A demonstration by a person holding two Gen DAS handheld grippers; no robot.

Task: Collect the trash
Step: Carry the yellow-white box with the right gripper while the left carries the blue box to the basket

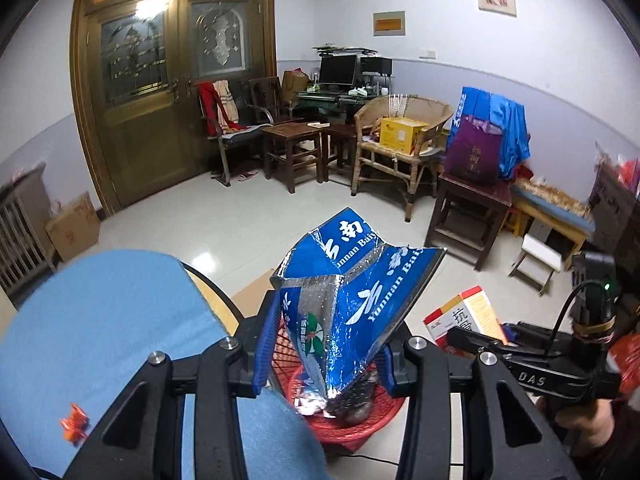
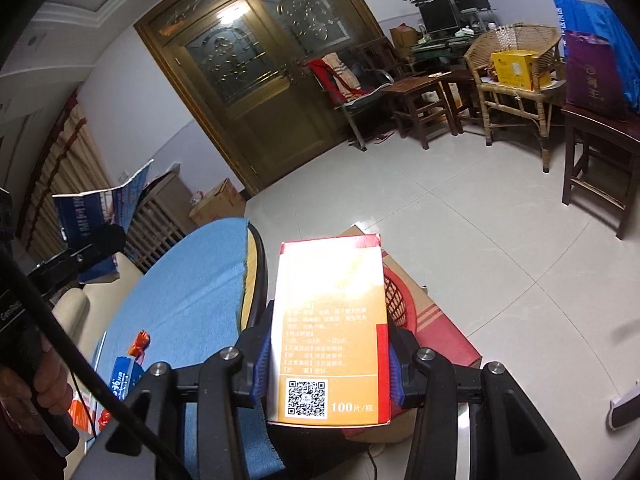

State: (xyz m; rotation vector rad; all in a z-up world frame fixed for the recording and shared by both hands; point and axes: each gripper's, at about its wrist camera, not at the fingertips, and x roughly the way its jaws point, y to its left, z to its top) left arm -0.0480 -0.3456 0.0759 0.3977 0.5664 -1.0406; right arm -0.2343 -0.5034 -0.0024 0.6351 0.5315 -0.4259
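My left gripper (image 1: 326, 350) is shut on a crumpled blue and silver toothpaste box (image 1: 344, 300) and holds it above a red plastic basket (image 1: 352, 416) on the floor. My right gripper (image 2: 326, 364) is shut on an orange and red medicine box (image 2: 330, 332), held above the same red basket (image 2: 400, 300). The medicine box also shows in the left wrist view (image 1: 464, 316), and the blue box in the right wrist view (image 2: 100, 208). Small orange scraps (image 1: 74, 424) lie on the blue tablecloth (image 1: 100, 340).
The basket stands on a flattened red cardboard box (image 2: 440, 332) beside the round table (image 2: 192, 300). More packaging (image 2: 124, 376) lies on the table. Wooden stools (image 1: 468, 216), a wicker chair (image 1: 400, 148) and a door (image 1: 160, 92) stand across the tiled floor.
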